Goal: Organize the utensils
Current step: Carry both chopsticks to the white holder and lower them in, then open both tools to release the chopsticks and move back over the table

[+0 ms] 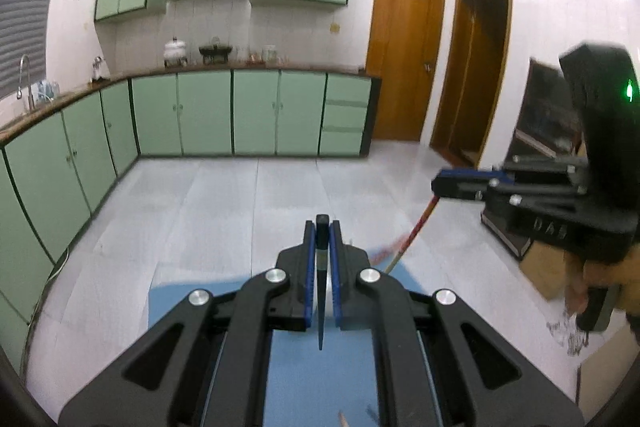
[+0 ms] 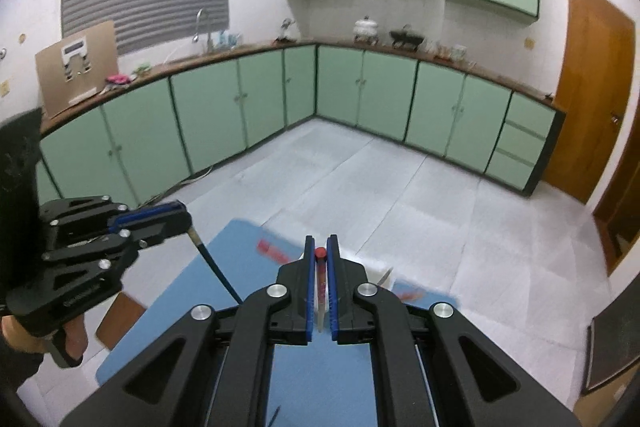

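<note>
Both tongs [image 1: 322, 227] [image 2: 320, 247] clamp chopsticks [image 1: 321, 291] [image 2: 321, 287].

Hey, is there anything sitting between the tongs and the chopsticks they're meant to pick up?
No, nothing is in between. The left tongs are shut directly on the dark chopstick, and the right tongs are shut on the red chopstick. Both are held above the blue mat.

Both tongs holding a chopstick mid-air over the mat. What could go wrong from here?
1. The left tongs pinch the black chopstick only at its top end; the long free part may swing or slip.
2. Same for the right tongs and the red chopstick.
3. The blue mat ends close ahead; a dropped stick could bounce off it to the floor.
</note>
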Available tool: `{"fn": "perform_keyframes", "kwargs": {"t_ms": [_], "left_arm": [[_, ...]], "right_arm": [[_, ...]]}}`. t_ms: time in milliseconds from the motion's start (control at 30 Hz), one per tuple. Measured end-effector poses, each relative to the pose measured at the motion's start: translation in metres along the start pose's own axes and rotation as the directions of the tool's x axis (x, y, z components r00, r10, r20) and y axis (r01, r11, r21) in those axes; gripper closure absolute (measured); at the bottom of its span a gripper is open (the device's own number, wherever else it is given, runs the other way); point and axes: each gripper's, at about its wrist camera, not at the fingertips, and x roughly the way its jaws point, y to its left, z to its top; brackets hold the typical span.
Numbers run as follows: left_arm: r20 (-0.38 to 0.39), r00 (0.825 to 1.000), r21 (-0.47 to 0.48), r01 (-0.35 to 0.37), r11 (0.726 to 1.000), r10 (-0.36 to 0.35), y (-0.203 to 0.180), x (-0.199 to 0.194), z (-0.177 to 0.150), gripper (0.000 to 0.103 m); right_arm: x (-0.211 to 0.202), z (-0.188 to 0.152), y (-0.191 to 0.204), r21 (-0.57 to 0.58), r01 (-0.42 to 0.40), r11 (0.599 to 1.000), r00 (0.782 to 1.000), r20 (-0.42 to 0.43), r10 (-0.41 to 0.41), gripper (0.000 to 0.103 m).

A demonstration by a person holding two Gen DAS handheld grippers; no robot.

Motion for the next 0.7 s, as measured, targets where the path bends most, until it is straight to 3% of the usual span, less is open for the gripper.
{"fn": "perform_keyframes", "kwargs": {"t_ms": [100,267,533,633,700], "left_arm": [[0.057,0.998,0.003,-0.016,1.000,0.016,-0.003,0.016,0.028,0.097],[0.097,0.993,0.030,-0.062,0.998,0.059,-0.009,0.058,0.044,0.097],[-0.030,0.996,0.028,-0.087,0.996,0.087,0.004,0.144,0.002,0.096],[-0.046,0.995,0.020,-0.084,0.996,0.085,0.009,0.144,-0.008,0.095],[-0.027,0.997,0.015,-0.075,0.997,0.076,0.011,0.127,-0.005,0.081]], "right_arm": [[0.013,0.018,-0.015,0.010,0.030,0.999,0.999,0.016,-0.030,0.097],[0.057,0.026,-0.035,0.012,0.056,0.998,0.998,0.006,-0.056,0.097],[0.131,-0.013,-0.061,0.078,0.033,0.996,0.995,-0.097,-0.026,0.094],[0.123,-0.020,-0.066,0.097,0.023,0.995,0.997,-0.077,-0.016,0.090],[0.108,-0.019,-0.067,0.101,0.017,0.995,0.999,-0.050,-0.011,0.089]]}}
